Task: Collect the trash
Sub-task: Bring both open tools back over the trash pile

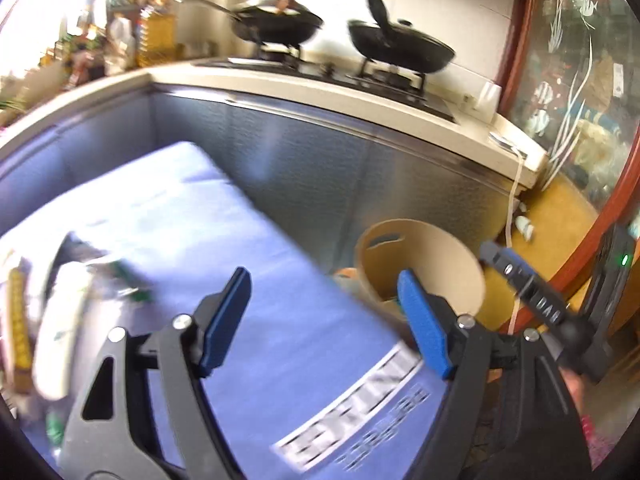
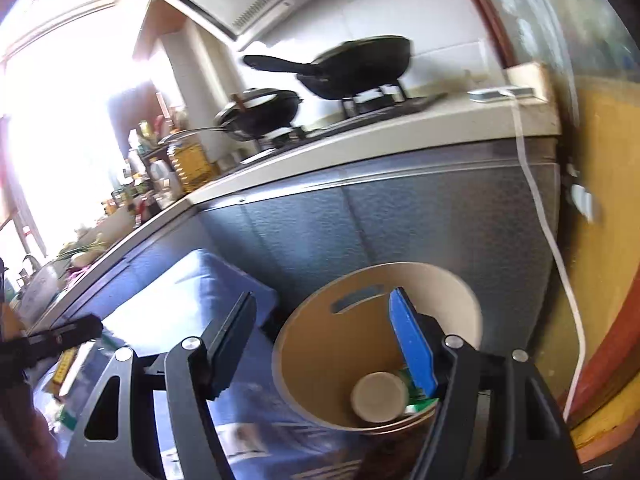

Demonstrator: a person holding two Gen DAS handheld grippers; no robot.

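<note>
Both tongs, left (image 1: pixel 324 320) and right (image 2: pixel 324 344), gape wide, empty. Right hangs over bin (image 2: pixel 304 344); drop looks done. Next: grab wrappers (image 1: pixel 60 320) off blue cloth (image 1: pixel 240 248).

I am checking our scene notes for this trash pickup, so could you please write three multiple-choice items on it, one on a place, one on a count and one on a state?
1. Where does the round bin stand?
A. on the stove
B. on the floor beside the blue-covered table
C. on the counter

2. How many black pans sit on the stove?
A. one
B. two
C. four

3. How is the right claw now?
A. shut on a cup
B. shut on a bottle
C. open and empty

Answers:
1 B, the bin sits low against the cabinet front by the table's edge.
2 B, one pan stands on each burner.
3 C, its jaws stand apart over the bin, with a pale cup lying inside.
</note>
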